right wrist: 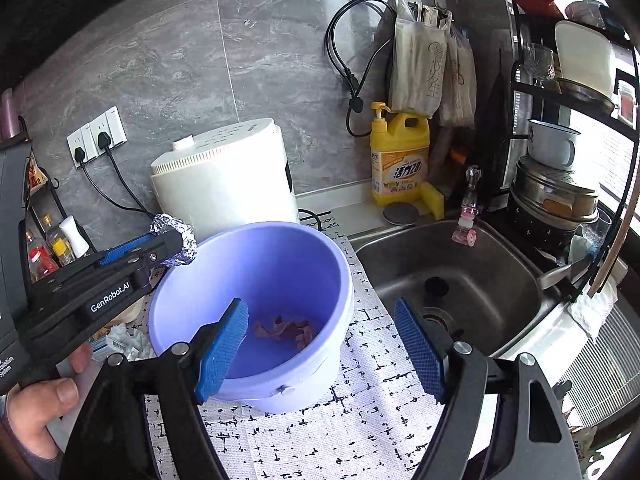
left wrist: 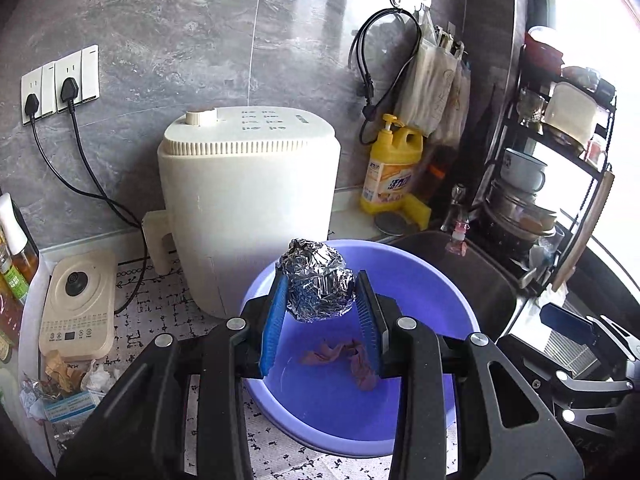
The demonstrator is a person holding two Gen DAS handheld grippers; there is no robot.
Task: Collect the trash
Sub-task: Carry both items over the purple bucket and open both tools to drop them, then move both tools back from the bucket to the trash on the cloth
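My left gripper (left wrist: 320, 304) is shut on a crumpled foil ball (left wrist: 320, 284) and holds it above the purple bucket (left wrist: 440, 280). In the right wrist view the left gripper (right wrist: 176, 240) holds the foil ball (right wrist: 180, 236) over the purple bucket's (right wrist: 280, 376) left rim. A crumpled brown paper scrap (left wrist: 340, 356) lies at the bucket's bottom; it also shows in the right wrist view (right wrist: 284, 330). My right gripper (right wrist: 320, 344) is open and empty, near the bucket's front right side. It shows at the right edge of the left wrist view (left wrist: 576, 320).
A white appliance (left wrist: 248, 200) stands behind the bucket. More trash, paper and foil scraps (left wrist: 64, 388), lies at the left beside a small white device (left wrist: 76, 304). A steel sink (right wrist: 452, 276) is to the right, with a yellow detergent bottle (right wrist: 400, 160) and a dish rack (right wrist: 568, 160) behind.
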